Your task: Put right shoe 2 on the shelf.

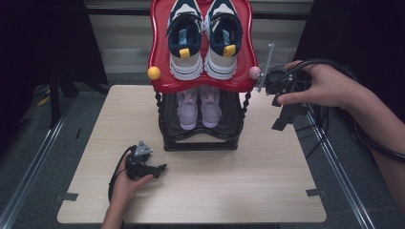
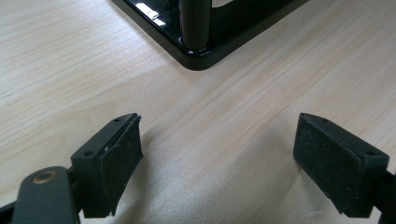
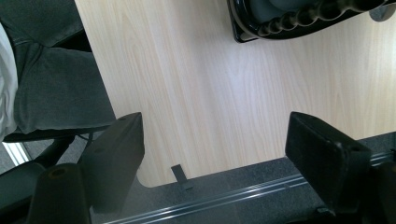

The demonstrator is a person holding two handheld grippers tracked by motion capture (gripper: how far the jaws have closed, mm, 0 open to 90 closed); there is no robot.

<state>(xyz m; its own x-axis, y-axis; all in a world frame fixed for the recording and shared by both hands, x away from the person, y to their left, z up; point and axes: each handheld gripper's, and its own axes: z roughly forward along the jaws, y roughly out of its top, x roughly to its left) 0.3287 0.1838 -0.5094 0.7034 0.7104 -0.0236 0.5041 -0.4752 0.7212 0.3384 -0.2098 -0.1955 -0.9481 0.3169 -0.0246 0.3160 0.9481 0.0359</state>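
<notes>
A two-tier shoe rack [image 1: 200,138] stands at the back middle of the wooden table [image 1: 267,181]. Its red top shelf [image 1: 160,52] carries a pair of navy, white and yellow sneakers [image 1: 203,33]. A pair of pale pink sneakers [image 1: 198,107] sits on the black lower shelf. My left gripper [image 1: 160,168] rests low on the table in front of the rack's left corner, open and empty; the left gripper view shows the rack's black base corner [image 2: 196,58] ahead. My right gripper [image 1: 286,117] hangs open and empty above the table's right edge, beside the red shelf.
A yellow knob [image 1: 154,73] and a pink knob [image 1: 254,72] cap the red shelf's front corners. Metal rails [image 1: 334,162] run along both table sides over grey floor. The person's grey-clad leg [image 3: 51,88] shows beside the table in the right gripper view.
</notes>
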